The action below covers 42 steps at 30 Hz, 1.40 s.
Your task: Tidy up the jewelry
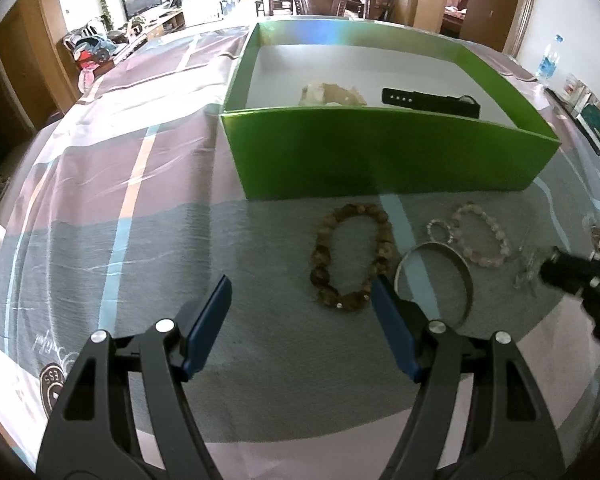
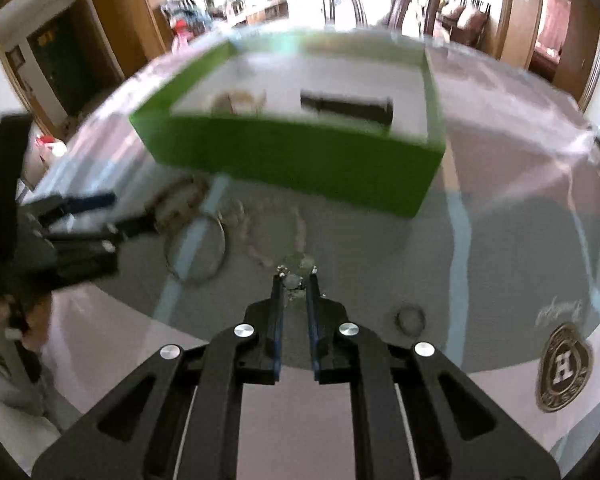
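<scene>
Behind a table draped in a grey, mauve and white cloth, a bright dining room with chairs showed. On the cloth stood one green box, open, with two pieces inside: a black watch strap and a pale, blurred piece. In front of the box lay a brown bead bracelet, a silver bangle, a clear bead bracelet and a small bead ring; another small ring lay nearer the right tongs. The left gripper hovered spread and empty, one finger just beside the brown bracelet. The right gripper had its jaws nearly pressed together, pinching a small clear, sparkly trinket at the fingertips; what it was could not be told. To do this step well, the pinch should probably hold steady while lifting straight up, clearing the box wall before letting go over bare floor inside.
</scene>
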Motion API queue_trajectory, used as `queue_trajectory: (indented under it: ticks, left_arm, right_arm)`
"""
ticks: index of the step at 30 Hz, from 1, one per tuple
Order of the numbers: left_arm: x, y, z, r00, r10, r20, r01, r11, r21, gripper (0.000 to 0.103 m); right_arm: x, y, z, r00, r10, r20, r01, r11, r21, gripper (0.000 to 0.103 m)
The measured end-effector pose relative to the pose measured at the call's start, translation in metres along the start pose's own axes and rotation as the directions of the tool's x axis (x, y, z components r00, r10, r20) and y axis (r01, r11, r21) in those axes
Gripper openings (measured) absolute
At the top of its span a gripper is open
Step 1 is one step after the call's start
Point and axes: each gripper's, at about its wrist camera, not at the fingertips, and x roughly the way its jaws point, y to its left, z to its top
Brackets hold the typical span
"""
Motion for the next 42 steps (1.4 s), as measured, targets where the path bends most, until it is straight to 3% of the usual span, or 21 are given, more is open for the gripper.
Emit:
queue_trajectory:
  ticks: [7,10,18,21,25,28,31,35,42]
  left_arm:
    - [0.005,0.001,0.003,1.0,-0.015,0.003,0.015,1.0,-0.005,0.057]
    - [0.004,0.004,0.003,1.0,-0.027,0.003,0.027,0.999,-0.022,0.056]
    - [0.01,0.014,0.012,0.999,-0.038,0.007,0.038,0.996,-0.082,0.058]
    - [0.016,0.01,0.011,1.0,-0.002,0.012,0.003,0.998,-0.056,0.057]
    - [0.014,-0.001,0.007,1.0,0.006,0.019,-0.006,1.0,0.0,0.03]
    - [0.009,-0.011,0.0,1.0,-0.015,0.004,0.015,0.999,0.048,0.03]
    - [0.002,-0.02,-0.006,0.995,-0.099,-0.015,0.099,0.992,0.074,0.03]
    - [-0.001,-0.019,-0.004,0.999,-0.018,0.037,0.015,0.998,0.062,0.039]
    - [0.007,-0.014,-0.004,0.997,0.044,0.059,-0.046,0.998,0.038,0.048]
  right_arm:
    - [-0.004,-0.015,0.006,0.996,-0.027,0.081,0.022,0.997,0.069,0.037]
    - [-0.001,-0.026,0.007,0.992,-0.079,0.097,0.068,0.991,0.113,0.038]
    - [0.014,-0.038,0.009,0.994,-0.086,0.07,0.074,0.985,0.155,0.038]
    - [0.016,-0.038,0.008,0.994,-0.087,0.067,0.076,0.985,0.157,0.039]
    - [0.017,-0.036,0.007,0.993,-0.088,0.075,0.077,0.987,0.139,0.039]
    - [0.016,-0.038,0.005,0.993,-0.088,0.083,0.075,0.987,0.143,0.051]
    - [0.016,-0.042,0.005,0.993,-0.084,0.082,0.071,0.985,0.156,0.052]
    - [0.017,-0.041,0.004,0.993,-0.084,0.086,0.071,0.987,0.144,0.052]
    - [0.016,-0.034,0.002,0.992,-0.081,0.097,0.07,0.991,0.112,0.052]
